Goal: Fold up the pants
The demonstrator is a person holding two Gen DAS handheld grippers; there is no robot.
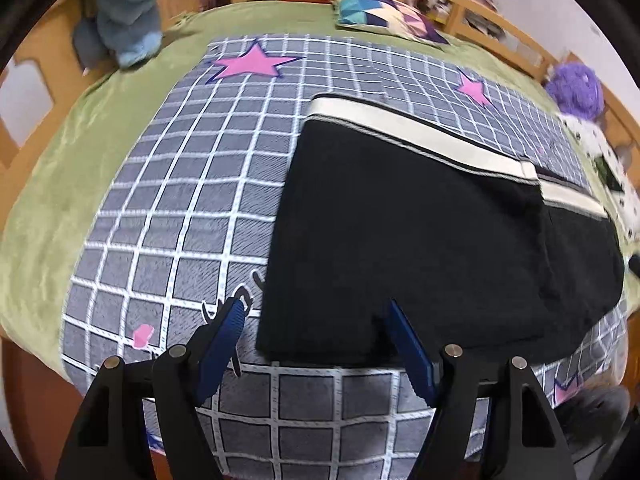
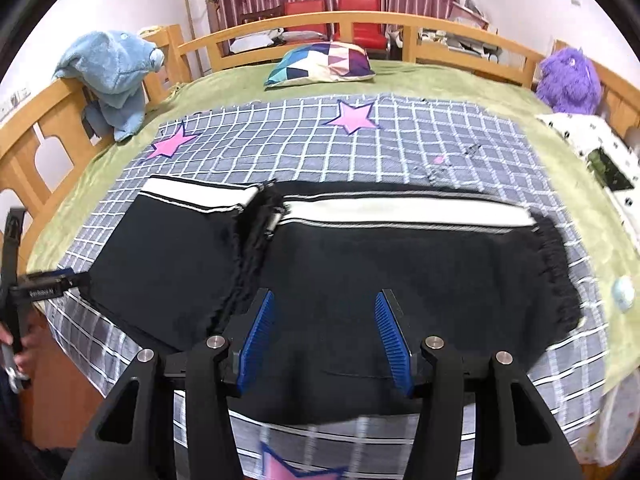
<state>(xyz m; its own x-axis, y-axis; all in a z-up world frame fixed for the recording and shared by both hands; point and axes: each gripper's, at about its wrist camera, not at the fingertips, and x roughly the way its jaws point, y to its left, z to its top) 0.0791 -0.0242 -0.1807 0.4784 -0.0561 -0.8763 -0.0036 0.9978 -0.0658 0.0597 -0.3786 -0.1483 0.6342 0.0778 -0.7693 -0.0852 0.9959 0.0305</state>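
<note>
The black knit pants with the white side stripe [image 2: 360, 264] lie flat on the grey checked bedspread with pink stars [image 2: 420, 140], which covers the green blanket [image 2: 460, 80] of the wooden-railed bed [image 2: 360, 18]. The pants appear already folded leg over leg. One end section is also turned over along a crease that runs from the striped far edge to the near edge.

Your left gripper [image 1: 316, 328] holds its blue ribbed pads apart with nothing between them. It hovers above the near left corner of the cloth. Your right gripper [image 2: 324, 316] holds its pads moderately apart and also empty, above the near edge of the broad section.

Judged from this layout, one fold is set and the hands stand clear between folds.

For the next move, select the corners of one end. Lower each gripper until one pad slides under the fabric edge. Close on all layers. Lift both ends level and carry them across onto the other section. Keep the striped edges aligned, since the loose knit may slip or bunch.
</note>
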